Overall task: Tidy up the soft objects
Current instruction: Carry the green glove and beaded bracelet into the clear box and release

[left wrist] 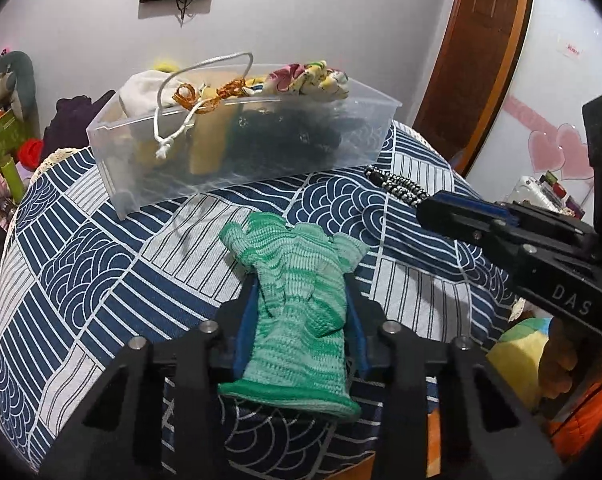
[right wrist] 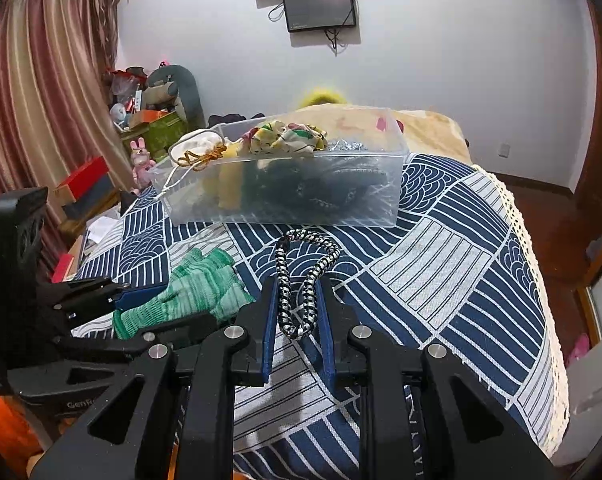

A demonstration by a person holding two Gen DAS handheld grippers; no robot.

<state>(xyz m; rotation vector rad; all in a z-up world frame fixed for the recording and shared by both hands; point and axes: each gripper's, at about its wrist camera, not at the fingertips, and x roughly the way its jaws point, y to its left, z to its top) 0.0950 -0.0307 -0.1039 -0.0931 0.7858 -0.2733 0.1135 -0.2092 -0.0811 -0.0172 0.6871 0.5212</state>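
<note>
Gloves first: the left gripper clamps the green knitted glove, the right gripper pinches the black-and-white braided cord. Both should lift clear over the transparent plastic box's near wall before releasing.

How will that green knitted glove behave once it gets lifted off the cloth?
The green knitted glove is already bunched between the left gripper, so it will probably droop limply. Its thin, open knit suggests it is light and unlikely to slip.
</note>
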